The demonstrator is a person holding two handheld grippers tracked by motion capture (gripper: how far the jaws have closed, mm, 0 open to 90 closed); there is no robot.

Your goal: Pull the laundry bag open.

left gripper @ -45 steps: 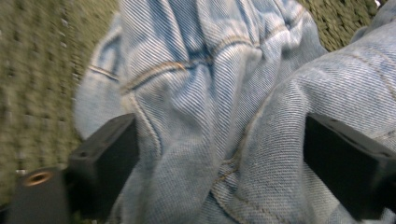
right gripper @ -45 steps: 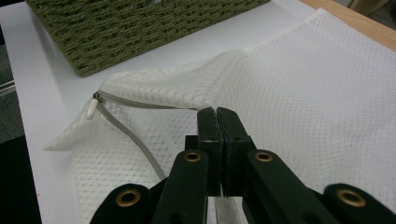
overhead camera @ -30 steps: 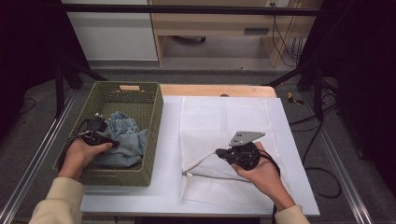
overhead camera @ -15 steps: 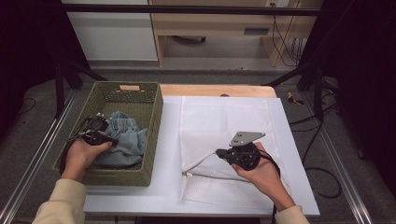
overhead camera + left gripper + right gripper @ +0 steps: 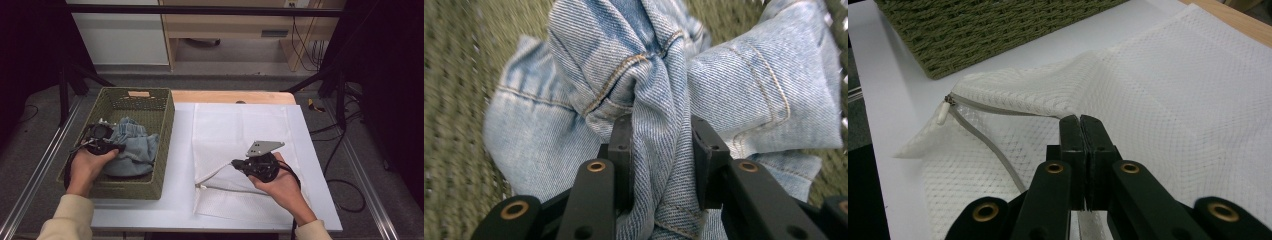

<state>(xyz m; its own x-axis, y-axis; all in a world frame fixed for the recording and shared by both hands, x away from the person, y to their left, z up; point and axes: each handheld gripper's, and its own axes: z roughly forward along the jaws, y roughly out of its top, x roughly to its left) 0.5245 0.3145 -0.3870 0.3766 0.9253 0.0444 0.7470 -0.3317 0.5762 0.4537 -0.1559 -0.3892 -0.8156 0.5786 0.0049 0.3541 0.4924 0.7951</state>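
left gripper (image 5: pixel 659 145): jaws just closing, pinching a fold of the denim garment (image 5: pixel 724 85)
right gripper (image 5: pixel 1081 125): jaws pressed together on the mesh bag (image 5: pixel 1168 85)
count: one garment, one bag, one basket (image 5: pixel 165 145)
garment: pale blue, bunched, inside basket

A white-topped table (image 5: pixel 180 200) stands on a grey floor (image 5: pixel 240 82) in a dim workroom, its far edge showing a strip of bare wood (image 5: pixel 230 96). Metal rails (image 5: pixel 35 170) run along both sides of the table. Beyond it, a white cabinet (image 5: pixel 122 37) sits beside a pale wooden bench (image 5: pixel 235 25), with a black bar (image 5: pixel 200 10) crossing in front of them. Black stand legs (image 5: pixel 320 80) splay across the floor at left and right, and cables (image 5: pixel 345 185) trail over the floor at right. Both outer sides fall into deep shadow.
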